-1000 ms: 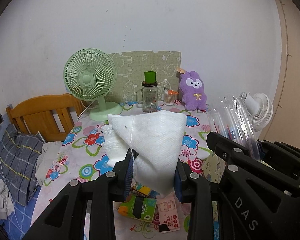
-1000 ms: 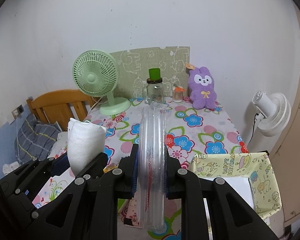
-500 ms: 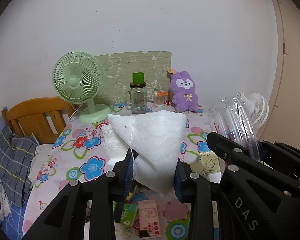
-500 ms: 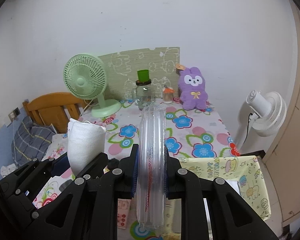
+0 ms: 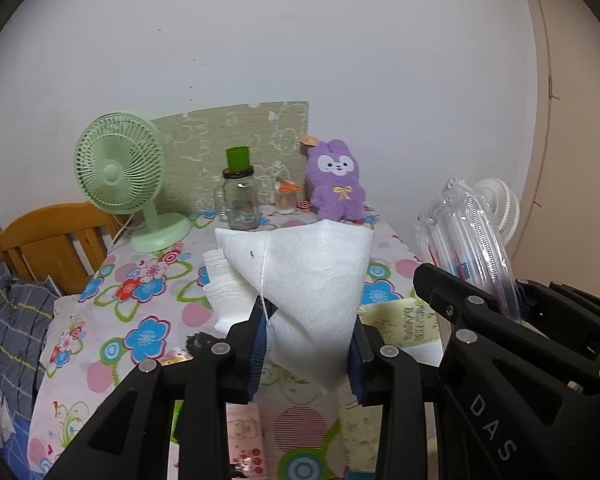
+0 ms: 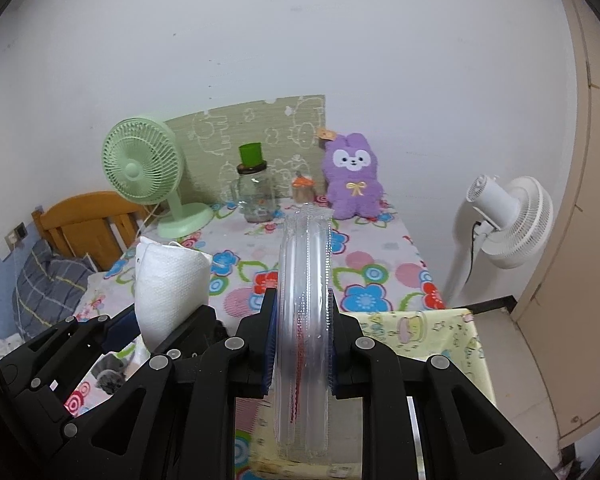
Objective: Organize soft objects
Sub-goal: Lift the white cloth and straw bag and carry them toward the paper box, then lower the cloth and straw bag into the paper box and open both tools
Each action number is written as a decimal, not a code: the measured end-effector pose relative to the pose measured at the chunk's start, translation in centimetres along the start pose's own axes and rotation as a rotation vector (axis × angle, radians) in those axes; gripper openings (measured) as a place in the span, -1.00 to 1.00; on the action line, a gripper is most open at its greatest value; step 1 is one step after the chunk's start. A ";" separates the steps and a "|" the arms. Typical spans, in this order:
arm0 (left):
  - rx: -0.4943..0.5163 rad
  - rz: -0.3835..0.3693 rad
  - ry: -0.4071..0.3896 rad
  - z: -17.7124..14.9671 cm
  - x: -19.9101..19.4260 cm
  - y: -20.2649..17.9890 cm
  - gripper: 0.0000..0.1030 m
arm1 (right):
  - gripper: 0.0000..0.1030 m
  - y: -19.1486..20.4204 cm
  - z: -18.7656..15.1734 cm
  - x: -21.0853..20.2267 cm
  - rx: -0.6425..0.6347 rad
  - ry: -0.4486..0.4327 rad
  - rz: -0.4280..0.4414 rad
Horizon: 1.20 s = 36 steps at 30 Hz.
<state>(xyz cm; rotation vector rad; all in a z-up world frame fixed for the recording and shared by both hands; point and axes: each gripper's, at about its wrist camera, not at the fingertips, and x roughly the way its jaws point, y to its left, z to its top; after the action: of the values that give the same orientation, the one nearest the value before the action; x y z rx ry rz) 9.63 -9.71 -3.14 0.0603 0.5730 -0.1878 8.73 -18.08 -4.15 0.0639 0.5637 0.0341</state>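
both grippers loaded, held above the floral table

left gripper (image 5: 308, 354) pinches a white cloth (image 5: 312, 280) between its pads; right gripper (image 6: 302, 346) clamps a clear air cushion (image 6: 305, 304) upright. the yellow bin (image 6: 432, 332) lies below and just right of the right gripper. best to lower each item fully into the bin before letting go, cushion first so it can't tip out.

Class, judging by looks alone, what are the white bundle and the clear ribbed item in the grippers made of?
White crumpled bundle: likely paper towel or nonwoven cloth; matte, with a dimpled embossed surface and a loose thread. Clear ribbed cushion: apparently thin glossy plastic film, see-through, seemingly air-filled tubes.
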 end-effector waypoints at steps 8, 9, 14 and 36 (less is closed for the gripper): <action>0.031 -0.038 0.015 -0.2 0.9 -3.0 -0.34 | -0.56 -3.1 -0.7 -0.2 0.029 0.007 -0.034; 0.038 -0.044 0.016 -0.2 1.0 -3.4 -0.34 | -0.56 -3.4 -0.8 -0.2 0.031 0.009 -0.041; 0.064 -0.075 0.028 -0.4 1.9 -5.2 -0.33 | -0.56 -5.2 -1.4 -0.2 0.041 0.005 -0.074; 0.176 -0.151 0.216 -3.0 7.7 -10.3 -0.06 | -0.56 -11.2 -4.9 3.8 0.142 0.135 -0.125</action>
<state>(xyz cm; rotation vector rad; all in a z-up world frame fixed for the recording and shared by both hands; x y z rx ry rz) 12.37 -20.74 -9.85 0.2103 0.7761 -0.3812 9.53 -28.79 -11.10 0.1656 0.7037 -0.1239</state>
